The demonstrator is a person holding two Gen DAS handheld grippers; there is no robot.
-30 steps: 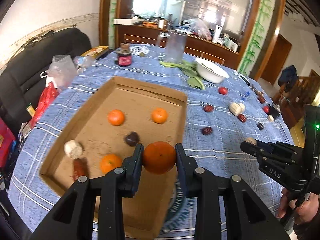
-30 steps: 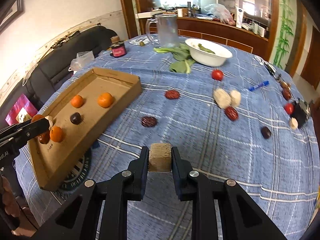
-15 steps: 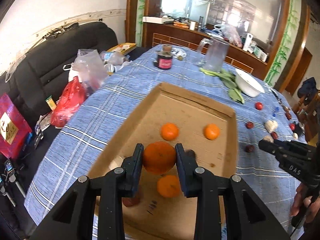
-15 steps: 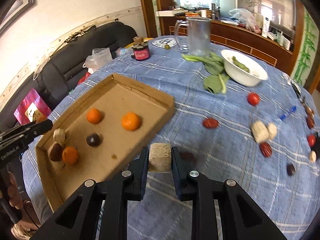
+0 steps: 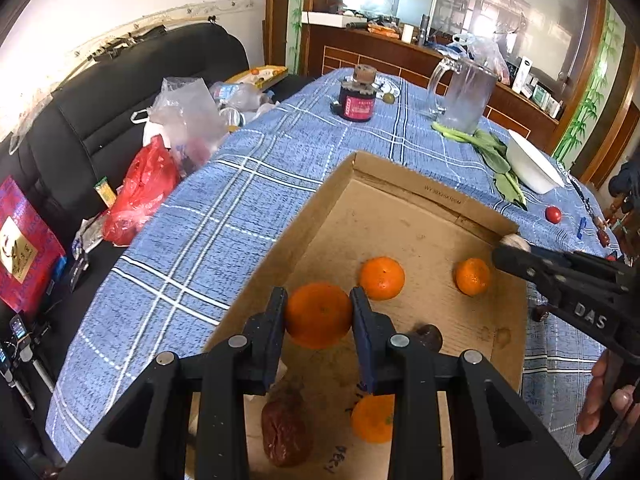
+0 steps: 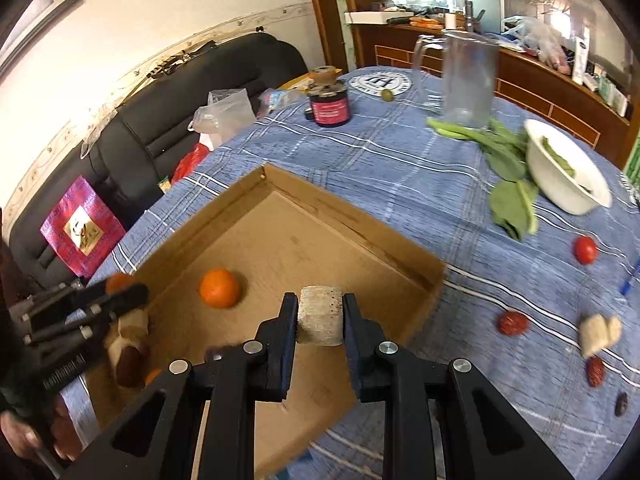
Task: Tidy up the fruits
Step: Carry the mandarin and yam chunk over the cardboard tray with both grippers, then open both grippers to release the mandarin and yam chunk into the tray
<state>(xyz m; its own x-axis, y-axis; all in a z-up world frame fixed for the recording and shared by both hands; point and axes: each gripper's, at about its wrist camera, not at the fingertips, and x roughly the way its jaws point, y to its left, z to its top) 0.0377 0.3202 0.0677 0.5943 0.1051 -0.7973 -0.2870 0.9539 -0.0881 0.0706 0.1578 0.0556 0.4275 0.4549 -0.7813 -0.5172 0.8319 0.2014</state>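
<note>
My left gripper is shut on an orange tangerine above the near left part of the cardboard tray. Three tangerines lie in the tray, one just past my fingers, one to the right and one close below. A red date and a dark fruit lie there too. My right gripper is shut on a pale beige block over the tray's right half. The left gripper shows at the tray's left edge.
The blue checked tablecloth carries a white bowl with greens, a glass jug, a dark jar, a small tomato, red dates and pale pieces. A black sofa with bags stands left.
Both grippers have swung left over the tray, each keeping its load. The tray and its fruit now look closer in both views.
</note>
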